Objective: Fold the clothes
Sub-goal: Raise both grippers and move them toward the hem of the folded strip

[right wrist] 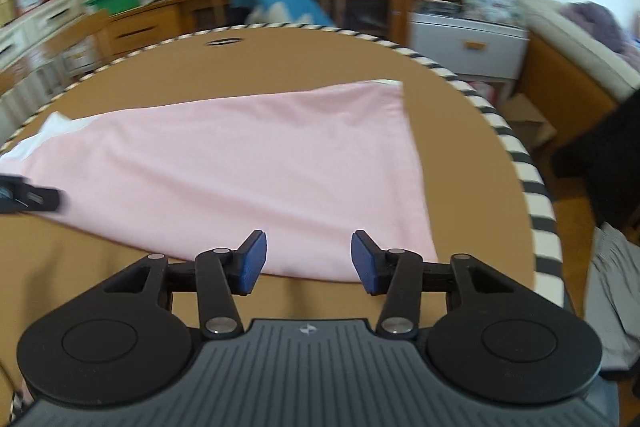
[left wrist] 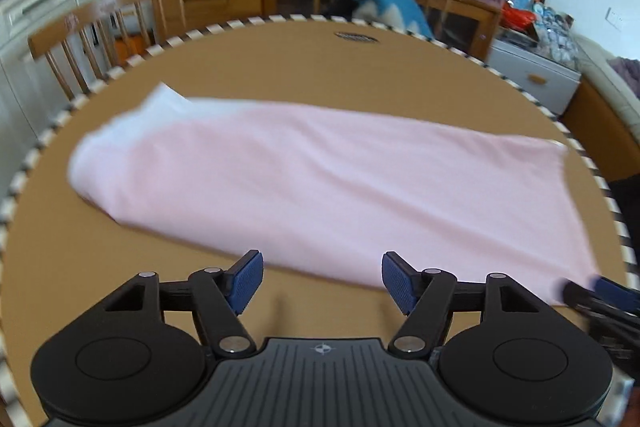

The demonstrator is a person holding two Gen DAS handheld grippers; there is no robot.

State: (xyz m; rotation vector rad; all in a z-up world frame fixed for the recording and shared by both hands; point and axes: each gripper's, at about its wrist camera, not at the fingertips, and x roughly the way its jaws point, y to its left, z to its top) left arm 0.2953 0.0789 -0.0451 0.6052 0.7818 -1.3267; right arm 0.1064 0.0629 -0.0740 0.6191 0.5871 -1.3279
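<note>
Pink soft-knit garment [left wrist: 320,179] lies folded, faintly creased, on round brown table [left wrist: 280,59].

The left gripper [left wrist: 322,281] is pointing forward and downward with its jaws standing well apart, the blue pads [left wrist: 244,281] facing each other with nothing pressed between them. The right gripper [right wrist: 308,261] is tilting downward likewise, its jaws parted by a narrower gap and gripping nothing. In the right wrist view the left gripper is showing as a dark blurred shape at the left edge.
</note>
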